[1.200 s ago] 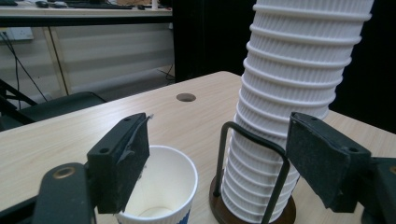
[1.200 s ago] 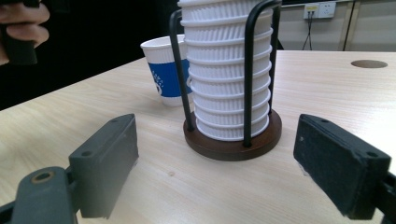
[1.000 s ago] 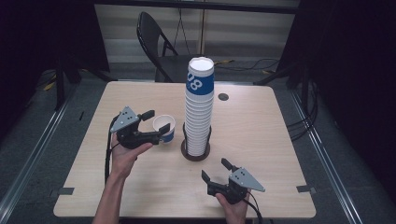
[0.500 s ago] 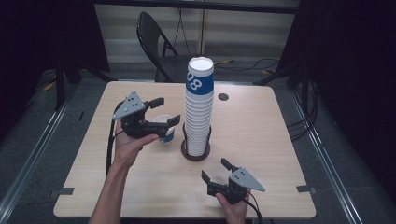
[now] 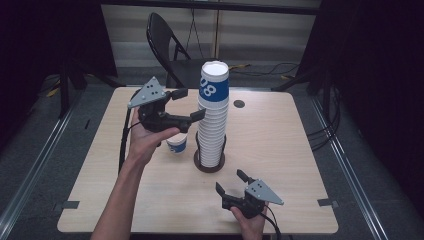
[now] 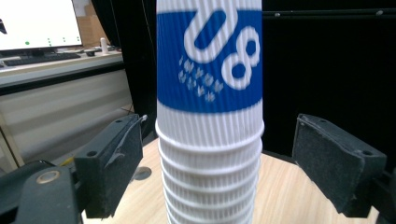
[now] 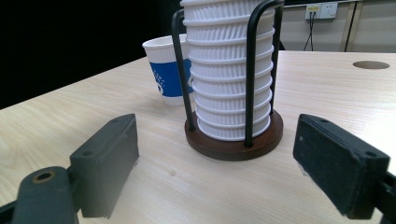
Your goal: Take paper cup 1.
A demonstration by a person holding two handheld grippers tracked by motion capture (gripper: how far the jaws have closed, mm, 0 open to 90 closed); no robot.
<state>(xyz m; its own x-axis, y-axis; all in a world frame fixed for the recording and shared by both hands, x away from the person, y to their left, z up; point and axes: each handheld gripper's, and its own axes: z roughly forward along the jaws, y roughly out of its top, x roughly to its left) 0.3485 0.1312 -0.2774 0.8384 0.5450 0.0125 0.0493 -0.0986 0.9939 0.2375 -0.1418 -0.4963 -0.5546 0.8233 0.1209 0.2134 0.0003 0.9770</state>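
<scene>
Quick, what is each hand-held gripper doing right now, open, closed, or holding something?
Left hand-held gripper: open, jaws just opening, empty, beside the tall stack of white-and-blue paper cups.
Right hand-held gripper: open, empty.

Wooden table (image 5: 300, 150) fills the middle of the high view, pale grain and square-cornered. Up at twelve o'clock, just beyond its far edge, there's a black folding chair (image 5: 167, 45), with its seat facing the table. At about one o'clock on the tabletop sits a small round hole (image 5: 239, 104), dark against the wood. Grey tape marks (image 5: 67, 205) sit at seven and five o'clock near the front corners. Cables (image 5: 260, 67) trail on the floor past the far edge. In the left gripper view, at ten o'clock, a lit monitor (image 6: 35, 23) stands over a keyboard (image 6: 32, 58). In the right gripper view, a wall socket (image 7: 322, 9) is at one o'clock.
</scene>
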